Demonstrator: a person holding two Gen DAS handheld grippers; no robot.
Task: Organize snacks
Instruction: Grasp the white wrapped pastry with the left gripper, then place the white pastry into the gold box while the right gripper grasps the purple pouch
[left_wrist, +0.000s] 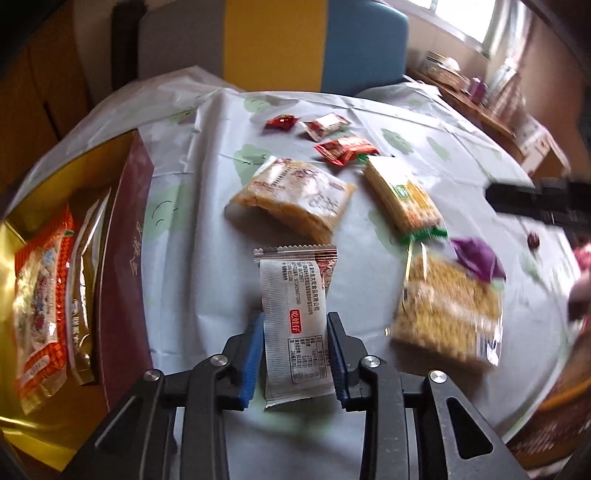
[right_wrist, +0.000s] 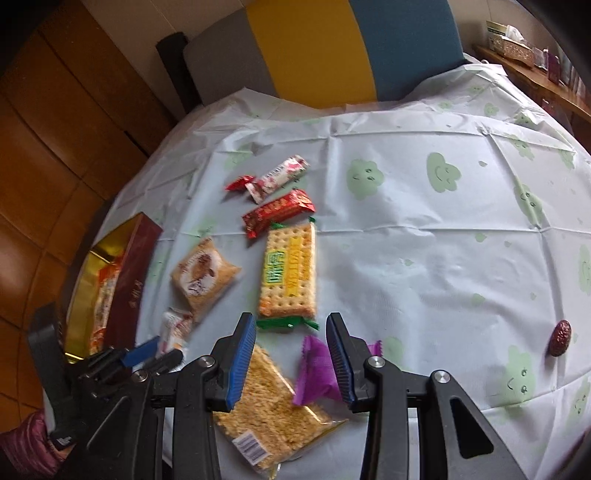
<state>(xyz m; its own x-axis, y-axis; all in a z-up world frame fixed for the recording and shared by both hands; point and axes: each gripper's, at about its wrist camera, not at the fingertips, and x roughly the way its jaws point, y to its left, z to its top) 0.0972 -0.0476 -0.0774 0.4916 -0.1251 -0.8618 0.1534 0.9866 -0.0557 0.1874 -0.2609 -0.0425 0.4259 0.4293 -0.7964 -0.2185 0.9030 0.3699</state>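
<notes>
Over creased plastic tablecloth (left_wrist: 207, 302), left claw (left_wrist: 295, 354) pinches a flat crinkle-edged silver packet (left_wrist: 295, 321); right claw (right_wrist: 291, 354) gapes empty.

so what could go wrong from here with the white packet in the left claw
1. The left claw holds the white snack packet only by its lower part, so the soft wrapper may sag or slip out on the way to the gold box.
2. That box already holds upright packets, so the new one could catch on them or on the box wall.
3. The right claw hovers close over the purple wrapper; the hands may bump.
</notes>
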